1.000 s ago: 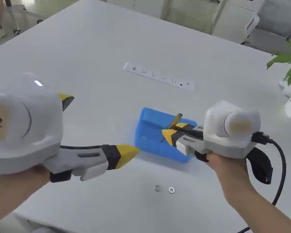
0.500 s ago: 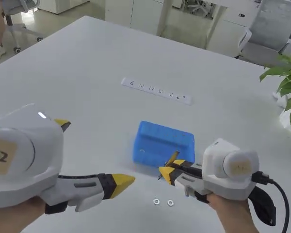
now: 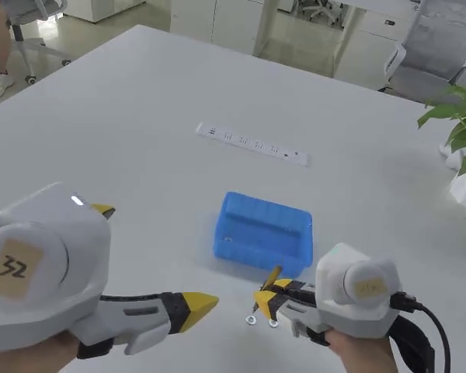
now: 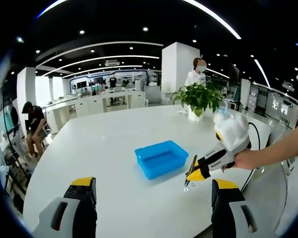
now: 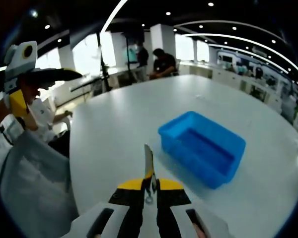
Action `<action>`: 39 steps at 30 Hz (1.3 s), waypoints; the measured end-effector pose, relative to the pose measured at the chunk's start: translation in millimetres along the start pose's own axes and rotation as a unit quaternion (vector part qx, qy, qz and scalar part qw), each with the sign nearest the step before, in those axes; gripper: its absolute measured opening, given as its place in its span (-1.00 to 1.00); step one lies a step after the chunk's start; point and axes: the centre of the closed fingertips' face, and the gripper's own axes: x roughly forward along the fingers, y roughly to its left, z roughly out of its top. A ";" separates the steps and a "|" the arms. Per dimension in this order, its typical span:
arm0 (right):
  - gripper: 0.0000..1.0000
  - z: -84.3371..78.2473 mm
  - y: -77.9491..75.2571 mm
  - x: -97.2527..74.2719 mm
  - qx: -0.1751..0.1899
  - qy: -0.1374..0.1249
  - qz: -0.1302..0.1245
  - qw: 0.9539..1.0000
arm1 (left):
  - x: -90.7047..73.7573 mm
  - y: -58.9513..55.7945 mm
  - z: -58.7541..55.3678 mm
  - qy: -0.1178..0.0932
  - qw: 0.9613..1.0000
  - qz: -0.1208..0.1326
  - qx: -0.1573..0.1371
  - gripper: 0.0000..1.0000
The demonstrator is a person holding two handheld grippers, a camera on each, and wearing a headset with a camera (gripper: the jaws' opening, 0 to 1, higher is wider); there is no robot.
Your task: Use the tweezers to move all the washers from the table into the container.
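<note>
Two washers (image 3: 251, 320) lie just under the right hand-held gripper (image 3: 265, 298), which pinches the tweezers (image 5: 148, 163), probably to grab one; the left hand-held gripper (image 4: 154, 184) hangs spread.

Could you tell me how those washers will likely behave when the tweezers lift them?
The washers look small, thin and flat on the smooth table, so they will probably skid when nudged. Being round rings, they may slip from the narrow tweezers or roll away.
</note>
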 end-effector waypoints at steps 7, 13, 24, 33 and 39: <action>-0.90 -6.5 0.7 5.7 -0.008 0.013 0.003 1.000 | 2.0 -0.6 -1.2 0.005 1.000 -0.003 0.007 0.98; -0.90 -8.2 0.2 6.6 -0.004 0.016 0.003 1.000 | 4.4 1.9 -8.0 0.024 0.999 0.008 0.035 0.98; -0.90 -7.1 -1.2 8.6 -0.008 0.014 -0.001 1.000 | 5.7 0.7 -6.8 0.020 1.000 -0.003 0.019 0.98; -0.90 -9.2 -1.4 8.4 -0.016 0.018 -0.005 1.000 | 5.1 -0.2 -7.1 0.020 1.000 -0.006 0.021 0.98; -0.92 -10.6 -0.8 7.4 -0.018 0.015 -0.011 1.000 | 6.3 -0.5 -6.7 0.023 0.999 -0.006 0.027 0.98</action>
